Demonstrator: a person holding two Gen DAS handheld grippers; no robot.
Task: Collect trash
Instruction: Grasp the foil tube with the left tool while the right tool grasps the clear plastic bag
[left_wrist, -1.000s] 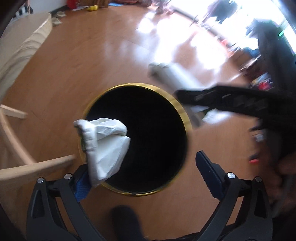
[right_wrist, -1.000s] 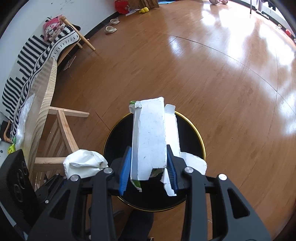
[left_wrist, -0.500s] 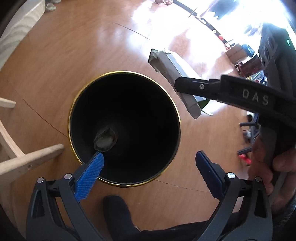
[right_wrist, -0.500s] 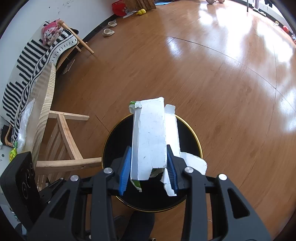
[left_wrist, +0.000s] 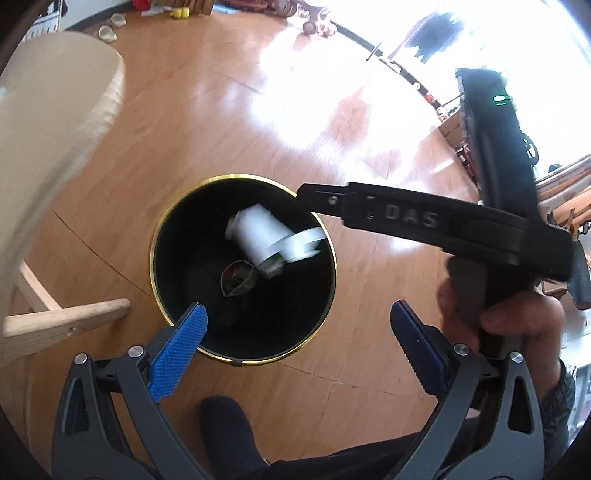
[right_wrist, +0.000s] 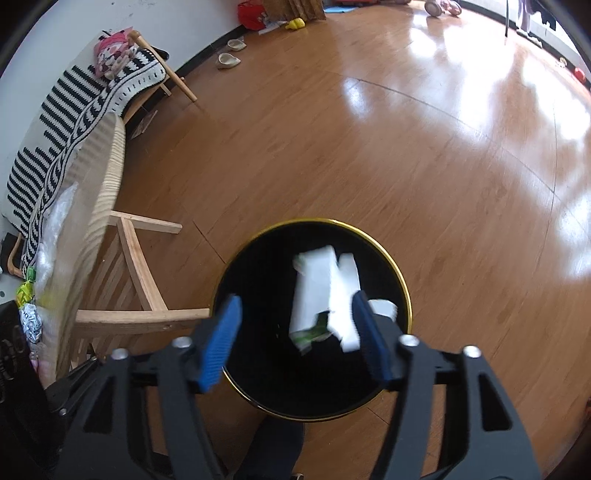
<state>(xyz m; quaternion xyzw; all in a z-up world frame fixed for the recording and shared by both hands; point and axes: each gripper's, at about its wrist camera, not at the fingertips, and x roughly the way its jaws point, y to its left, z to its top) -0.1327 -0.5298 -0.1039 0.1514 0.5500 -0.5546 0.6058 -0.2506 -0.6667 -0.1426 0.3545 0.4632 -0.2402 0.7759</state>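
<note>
right gripper gapes above bin rim, carton inside.

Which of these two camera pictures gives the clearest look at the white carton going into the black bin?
The left wrist view: the white carton shows whole and unobstructed inside the black bin, above a crumpled wad. In the right wrist view, the carton is blurred and partly hidden behind one blue pad of the open right gripper.
</note>
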